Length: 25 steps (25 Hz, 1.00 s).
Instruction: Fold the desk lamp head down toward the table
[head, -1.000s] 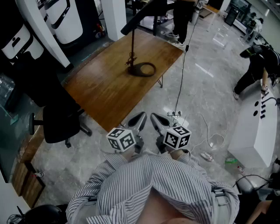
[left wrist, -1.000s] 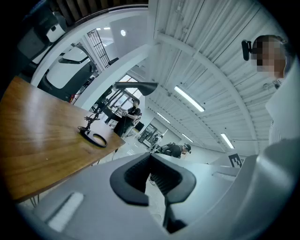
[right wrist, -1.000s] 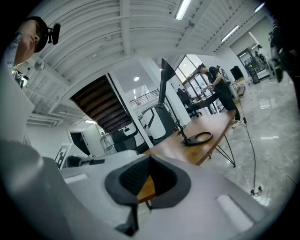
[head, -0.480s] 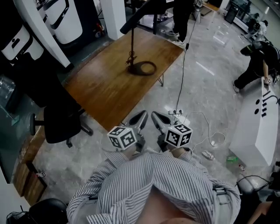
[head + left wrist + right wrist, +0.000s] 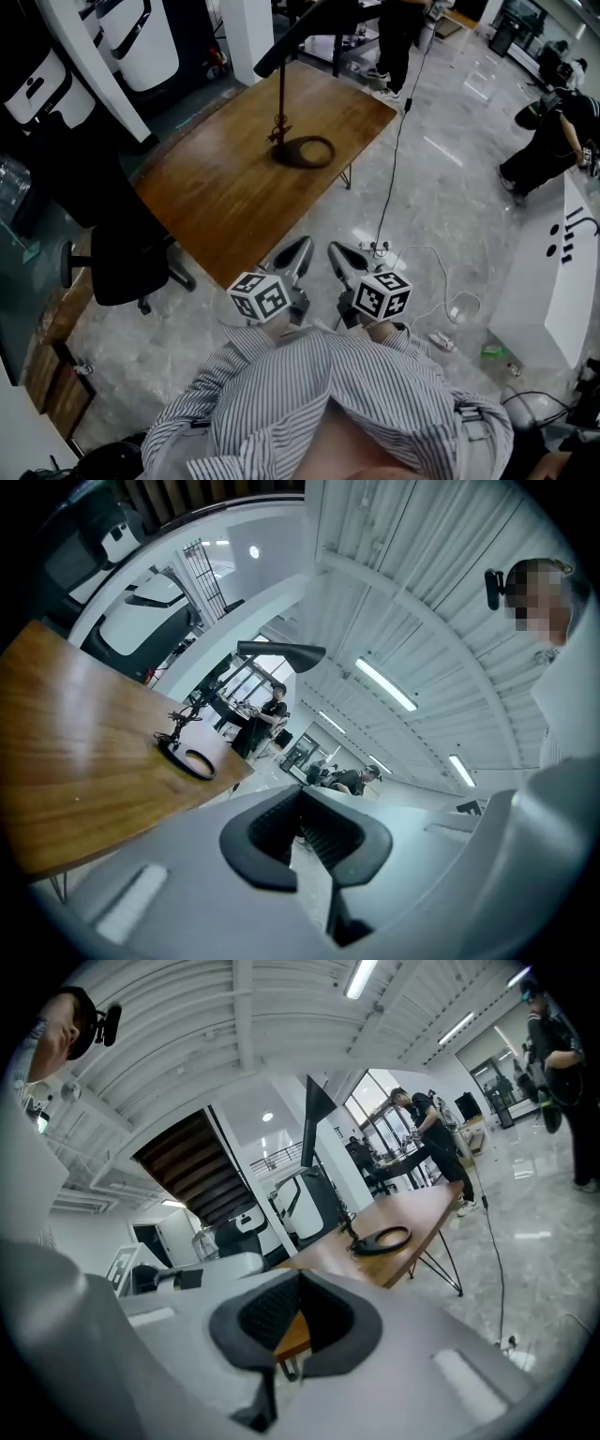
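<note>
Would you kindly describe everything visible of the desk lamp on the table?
The desk lamp is dark: a flat ring base on the far part of the wooden table, a thin upright stem at the ring's edge, and a long head angled out at the top, not folded down. Only the table touches it.

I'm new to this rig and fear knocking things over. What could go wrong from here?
The desk lamp stands on a thin pole and ring base at the far end of the table; pressing its raised head may tip or slide it. A power strip and cable lie on the floor beside the table, a possible trip hazard on the way. The left gripper and right gripper are both shut and would need opening to grasp the head.
</note>
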Tool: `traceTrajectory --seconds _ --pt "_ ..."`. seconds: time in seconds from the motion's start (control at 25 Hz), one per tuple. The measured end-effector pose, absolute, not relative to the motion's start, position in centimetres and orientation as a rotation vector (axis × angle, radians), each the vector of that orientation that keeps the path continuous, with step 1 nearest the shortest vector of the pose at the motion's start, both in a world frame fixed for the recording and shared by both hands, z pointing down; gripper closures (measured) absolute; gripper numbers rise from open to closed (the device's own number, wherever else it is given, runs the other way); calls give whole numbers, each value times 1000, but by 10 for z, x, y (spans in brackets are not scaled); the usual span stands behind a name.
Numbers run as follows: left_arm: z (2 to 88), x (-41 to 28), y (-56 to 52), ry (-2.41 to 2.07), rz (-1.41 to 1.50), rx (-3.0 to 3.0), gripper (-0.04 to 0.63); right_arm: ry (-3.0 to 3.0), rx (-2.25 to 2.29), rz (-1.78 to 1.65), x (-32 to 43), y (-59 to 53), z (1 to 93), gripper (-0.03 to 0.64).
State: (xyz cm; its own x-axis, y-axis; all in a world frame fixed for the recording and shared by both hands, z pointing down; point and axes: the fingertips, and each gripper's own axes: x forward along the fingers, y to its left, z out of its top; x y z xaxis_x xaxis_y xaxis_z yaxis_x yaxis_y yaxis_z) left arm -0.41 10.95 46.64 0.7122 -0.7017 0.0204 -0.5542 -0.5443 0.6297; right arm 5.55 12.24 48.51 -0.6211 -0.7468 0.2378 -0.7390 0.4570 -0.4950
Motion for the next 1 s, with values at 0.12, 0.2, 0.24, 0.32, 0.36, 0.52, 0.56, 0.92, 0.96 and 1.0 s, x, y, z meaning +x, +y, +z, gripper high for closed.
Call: traceTrajectory --seconds 0.12,0.2,0.24,0.32,0.36,0.52,0.56,0.92,0.96,1.0 --pt "468 -6 87 -969 -298 2299 594 2693 -1388 -871 63 107 490 615" --pt "470 -8 70 -979 -288 2306 594 2700 -1400 -867 66 92 495 615" --pt "471 -10 60 -984 -285 2310 594 2698 -1402 -862 66 83 496 615" --pt "472 -12 41 -990 -277 2321 593 2697 -1410 -835 65 62 497 615" --pt "472 -13 30 -995 -273 2332 594 2704 -1413 -810 64 50 496 615" --pt "465 -25 -24 -1031 -267 2388 591 2771 -1377 -685 48 -3 483 614" --pt "461 -29 -39 -1036 -266 2399 589 2783 -1378 -658 44 -18 479 612" --pt "417 -64 -151 -1162 -221 2605 532 2830 -1415 -525 12 -138 455 588" --pt "412 -66 -158 -1174 -223 2633 532 2836 -1413 -514 9 -148 453 580" --pt "408 -67 -164 -1184 -232 2661 532 2846 -1408 -497 6 -157 450 578"
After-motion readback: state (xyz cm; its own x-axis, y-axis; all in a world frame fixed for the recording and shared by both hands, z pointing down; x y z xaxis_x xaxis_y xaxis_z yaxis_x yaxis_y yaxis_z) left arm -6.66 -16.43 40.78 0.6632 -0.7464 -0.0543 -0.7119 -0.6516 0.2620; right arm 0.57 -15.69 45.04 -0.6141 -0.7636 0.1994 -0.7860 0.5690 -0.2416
